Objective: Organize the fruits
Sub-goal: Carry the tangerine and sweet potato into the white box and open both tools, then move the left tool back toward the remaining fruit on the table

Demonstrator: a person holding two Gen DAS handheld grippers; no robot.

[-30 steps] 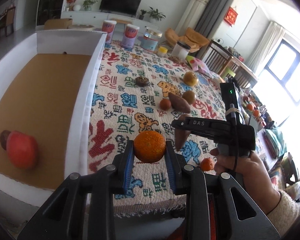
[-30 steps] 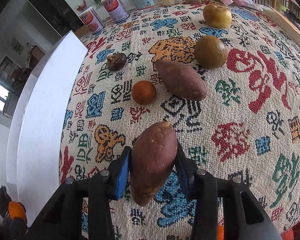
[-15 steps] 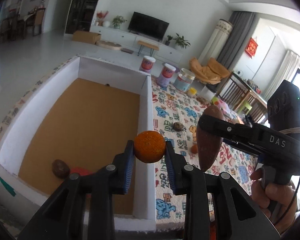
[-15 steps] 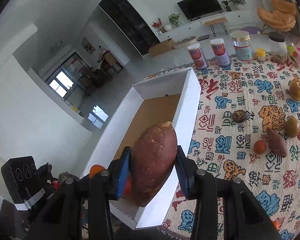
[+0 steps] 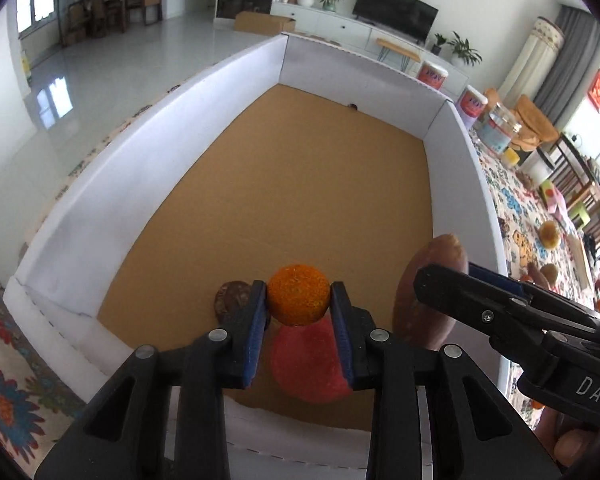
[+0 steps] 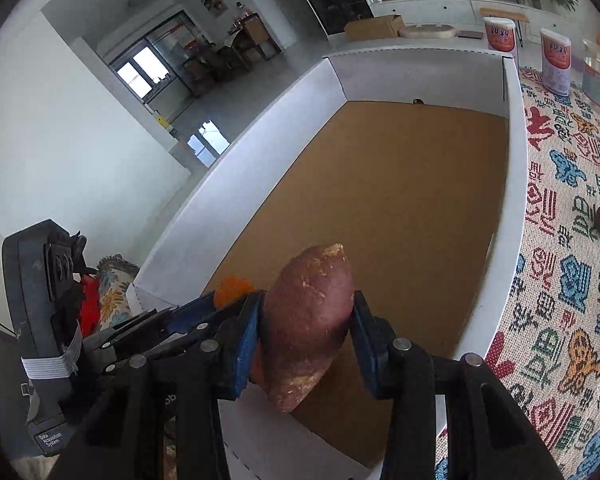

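Now: tangerine sits between the left tongs above the near end of the white cardboard box; jaws have just been easing apart, pads seemingly still touching. Below lie a red fruit and a dark brown one. Right tongs clench a sweet potato over the box. Best lower both, release onto bare floor.
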